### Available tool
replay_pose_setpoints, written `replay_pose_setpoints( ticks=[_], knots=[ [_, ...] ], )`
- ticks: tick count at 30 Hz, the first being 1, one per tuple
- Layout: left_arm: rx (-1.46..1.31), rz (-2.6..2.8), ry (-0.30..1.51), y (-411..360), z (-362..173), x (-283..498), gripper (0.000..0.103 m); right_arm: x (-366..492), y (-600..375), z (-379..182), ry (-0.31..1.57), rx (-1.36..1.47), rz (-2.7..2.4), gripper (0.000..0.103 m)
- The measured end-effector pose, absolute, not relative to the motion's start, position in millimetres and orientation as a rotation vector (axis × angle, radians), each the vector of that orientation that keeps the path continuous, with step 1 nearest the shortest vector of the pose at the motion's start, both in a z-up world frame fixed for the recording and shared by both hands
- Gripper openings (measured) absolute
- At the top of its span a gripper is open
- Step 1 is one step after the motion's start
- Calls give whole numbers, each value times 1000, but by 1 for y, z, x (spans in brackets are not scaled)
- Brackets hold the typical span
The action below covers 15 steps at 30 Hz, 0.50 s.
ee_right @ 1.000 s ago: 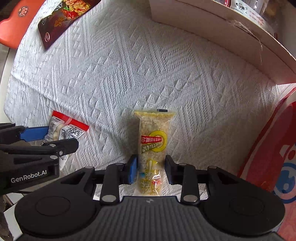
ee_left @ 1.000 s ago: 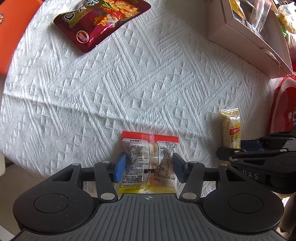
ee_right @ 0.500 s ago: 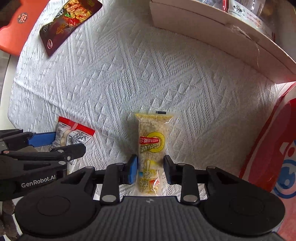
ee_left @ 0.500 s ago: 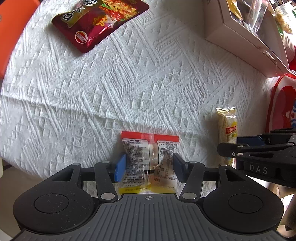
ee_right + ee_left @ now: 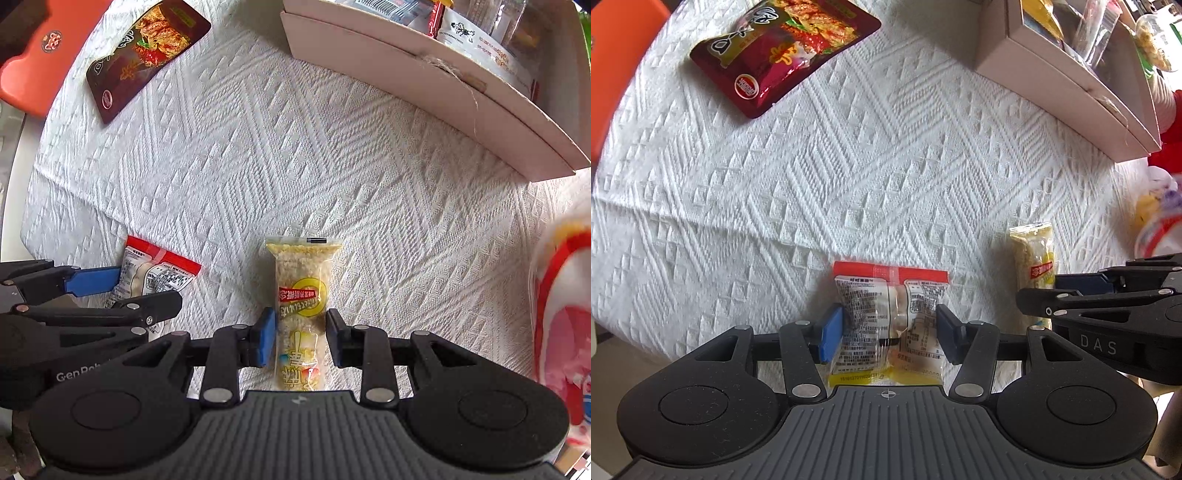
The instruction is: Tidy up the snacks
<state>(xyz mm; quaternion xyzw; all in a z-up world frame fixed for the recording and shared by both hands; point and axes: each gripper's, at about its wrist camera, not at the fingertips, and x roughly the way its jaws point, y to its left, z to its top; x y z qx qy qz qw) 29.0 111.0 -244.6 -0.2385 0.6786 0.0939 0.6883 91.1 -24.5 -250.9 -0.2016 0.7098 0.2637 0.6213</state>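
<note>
White diamond-textured cloth (image 5: 886,155) covers the counter, with an orange chair (image 5: 617,62) beyond its far left edge. Near that far left corner a dark red spicy-snack pouch (image 5: 783,51) lies flat on the cloth, well apart from both tools. On the near edge the left gripper (image 5: 889,332) has its jaws clenched on the sides of a small clear snack packet with a red top strip (image 5: 890,314), the blue pads touching the wrapper and denting it; whether the packet rests on the cloth or hangs just clear of it cannot be told. Just to its right the right gripper (image 5: 300,338) has its jaws set on either side of the lower half of a long yellow rice-cracker bar (image 5: 301,310) that points away from the tool; the pads sit against or just beside the wrapper, and a firm squeeze cannot be told. At the far right stands an open cardboard box (image 5: 424,92) holding other wrapped snacks, and a red and white plastic bag (image 5: 561,314) shows blurred at the right edge
</note>
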Motion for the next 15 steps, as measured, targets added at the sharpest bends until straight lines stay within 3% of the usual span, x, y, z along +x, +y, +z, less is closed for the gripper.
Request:
replay_pose_setpoints(
  ticks=[15],
  knots=[
    [-564,292,1486,87,-239,26,59,98,-46,-234,1586,-501,710,29]
  ],
)
